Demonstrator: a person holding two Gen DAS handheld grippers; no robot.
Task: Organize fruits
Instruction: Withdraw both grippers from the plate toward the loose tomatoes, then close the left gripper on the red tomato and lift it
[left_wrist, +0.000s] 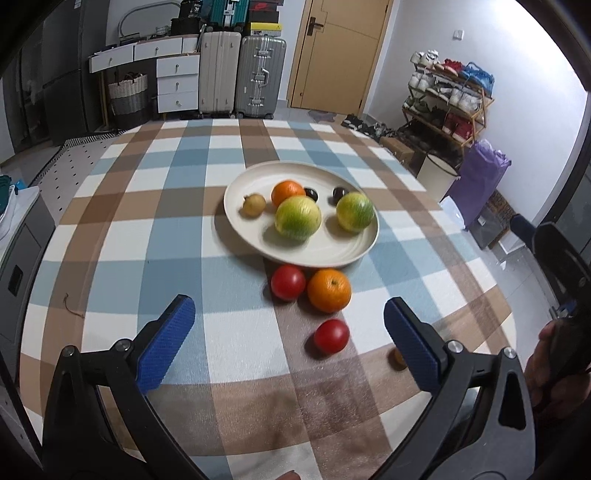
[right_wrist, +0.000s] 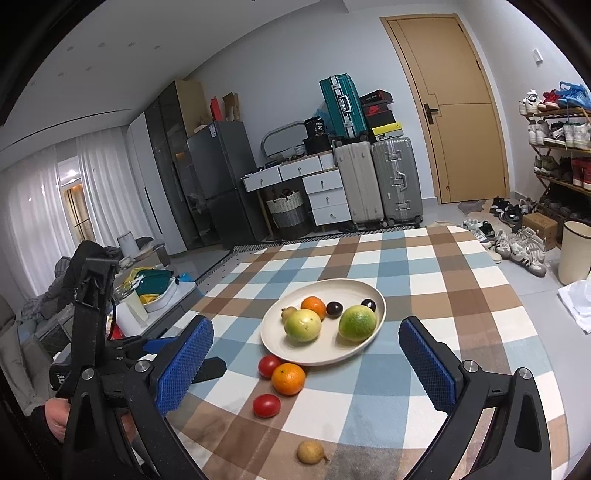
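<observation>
- Left gripper (left_wrist: 289, 334): jaws spread wide, nothing between the blue pads (left_wrist: 168, 343), hovering over the near part of the checked tablecloth (left_wrist: 122, 258).
- Right gripper (right_wrist: 306, 363): also wide open & empty, held above the table; its black frame shows at the right edge of the left wrist view w/ the person's hand (left_wrist: 550, 373) on it.
- Cream plate (left_wrist: 258, 177) sits mid-table. On it: two big green-yellow citrus (left_wrist: 297, 218) (left_wrist: 355, 211) at the front, an orange (left_wrist: 287, 192) behind the left one, a small tan fruit (left_wrist: 253, 205) at the plate's left, two dark plum-like fruits (left_wrist: 311, 193) (left_wrist: 339, 193) toward the back.
- Off the plate, on the cloth just by its near rim: a tomato (left_wrist: 288, 282) & a second orange (left_wrist: 329, 290), side by side, about touching.
- Second tomato (left_wrist: 331, 336) lies nearer the grippers, apart from that pair, roughly between the left gripper's fingers in its view.
- Another small tan fruit (right_wrist: 311, 451) lies closest to the table's near edge; in the left wrist view it is mostly hidden behind the right-hand pad.
- Background: suitcases (right_wrist: 395, 181), white drawers (right_wrist: 327, 197), yellow door (right_wrist: 454, 110), shoe rack (right_wrist: 561, 147).
</observation>
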